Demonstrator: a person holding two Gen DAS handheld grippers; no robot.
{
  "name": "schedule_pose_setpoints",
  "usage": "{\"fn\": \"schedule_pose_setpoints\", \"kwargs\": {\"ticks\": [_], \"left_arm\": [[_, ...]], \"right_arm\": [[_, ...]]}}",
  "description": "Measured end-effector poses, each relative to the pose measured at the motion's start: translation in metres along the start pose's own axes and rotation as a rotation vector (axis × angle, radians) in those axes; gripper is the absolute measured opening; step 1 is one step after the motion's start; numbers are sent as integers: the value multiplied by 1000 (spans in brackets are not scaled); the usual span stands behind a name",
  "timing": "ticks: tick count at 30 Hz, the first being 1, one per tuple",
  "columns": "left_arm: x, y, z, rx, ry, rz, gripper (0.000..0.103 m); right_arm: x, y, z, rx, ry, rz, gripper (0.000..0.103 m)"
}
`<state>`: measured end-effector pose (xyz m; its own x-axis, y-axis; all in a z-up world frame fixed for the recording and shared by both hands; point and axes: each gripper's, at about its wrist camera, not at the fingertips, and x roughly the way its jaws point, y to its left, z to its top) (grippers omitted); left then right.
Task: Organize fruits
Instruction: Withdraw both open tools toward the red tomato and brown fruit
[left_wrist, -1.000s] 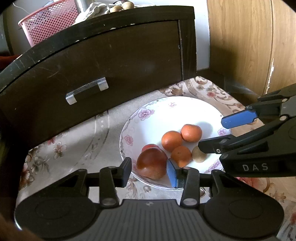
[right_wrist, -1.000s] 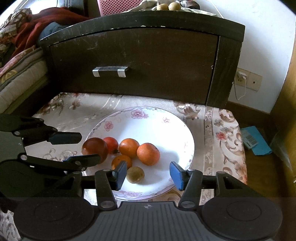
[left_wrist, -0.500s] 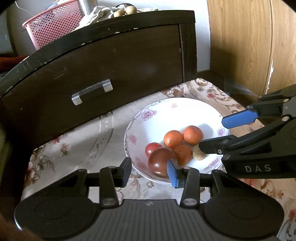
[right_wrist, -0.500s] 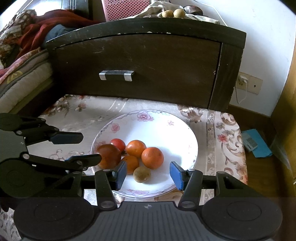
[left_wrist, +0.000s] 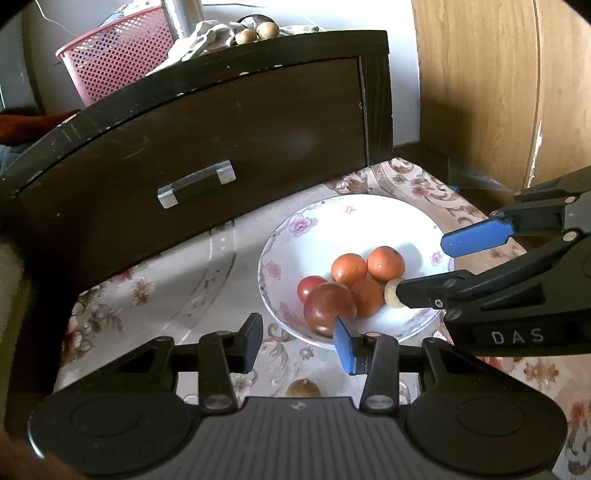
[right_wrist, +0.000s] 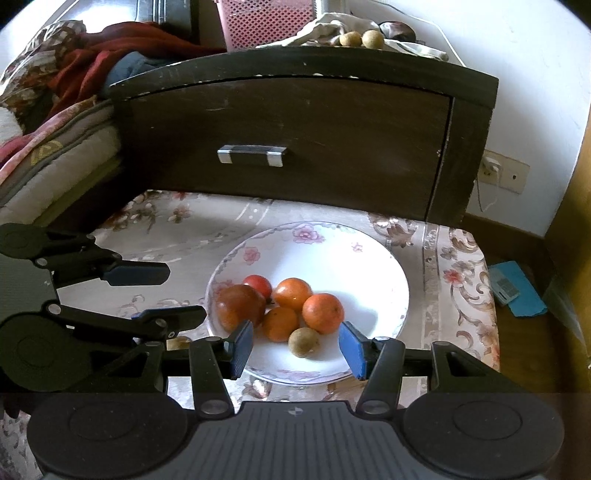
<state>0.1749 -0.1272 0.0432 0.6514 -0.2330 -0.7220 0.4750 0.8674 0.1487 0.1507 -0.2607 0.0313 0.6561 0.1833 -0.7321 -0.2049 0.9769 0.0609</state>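
Left gripper (left_wrist: 297, 343): pulled back from plate (left_wrist: 369, 210), dark red fruit (left_wrist: 328, 308) no longer between fingers.
Right gripper (right_wrist: 295, 347): also drawn back, farther from fruits.
Small brown fruit (left_wrist: 303, 388): now visible on cloth.

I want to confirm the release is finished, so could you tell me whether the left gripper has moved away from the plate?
Yes. The left gripper has pulled back: the plate and drawer handle sit farther off.

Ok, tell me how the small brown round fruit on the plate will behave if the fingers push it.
The small brown round fruit would likely roll: it is near-spherical on the smooth white floral plate. Its small size suggests it is light. It looks to touch an orange fruit, which may stop it that way.
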Motion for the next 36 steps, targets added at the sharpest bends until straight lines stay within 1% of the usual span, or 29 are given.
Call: {"fn": "schedule_pose_setpoints", "kwargs": {"ticks": [6, 12, 16, 23, 25, 27, 31, 36], "left_arm": [[-15, 6, -11, 17, 5, 5, 50], [-32, 16, -31, 18, 25, 3, 50], [-43, 25, -46, -4, 43, -8, 50], [-57, 36, -69, -45, 70, -14, 50], [-58, 37, -76, -61, 80, -23, 50], [-57, 36, -82, -78, 99, -49, 50], [-52, 24, -88, -46, 120, -66, 50], [-40, 17, -93, -49, 143, -93, 50]], "right_arm": [[-6, 15, -4, -19, 3, 32, 47], [-9, 37, -9, -62, 20, 81, 48], [-10, 53, -14, -86, 36, 119, 48], [-8, 71, -27, -120, 81, 158, 49], [-8, 74, -30, -129, 92, 163, 48], [-6, 74, -32, -133, 102, 162, 48], [0, 72, -34, -122, 118, 146, 49], [6, 68, -36, -110, 134, 138, 48]]}}
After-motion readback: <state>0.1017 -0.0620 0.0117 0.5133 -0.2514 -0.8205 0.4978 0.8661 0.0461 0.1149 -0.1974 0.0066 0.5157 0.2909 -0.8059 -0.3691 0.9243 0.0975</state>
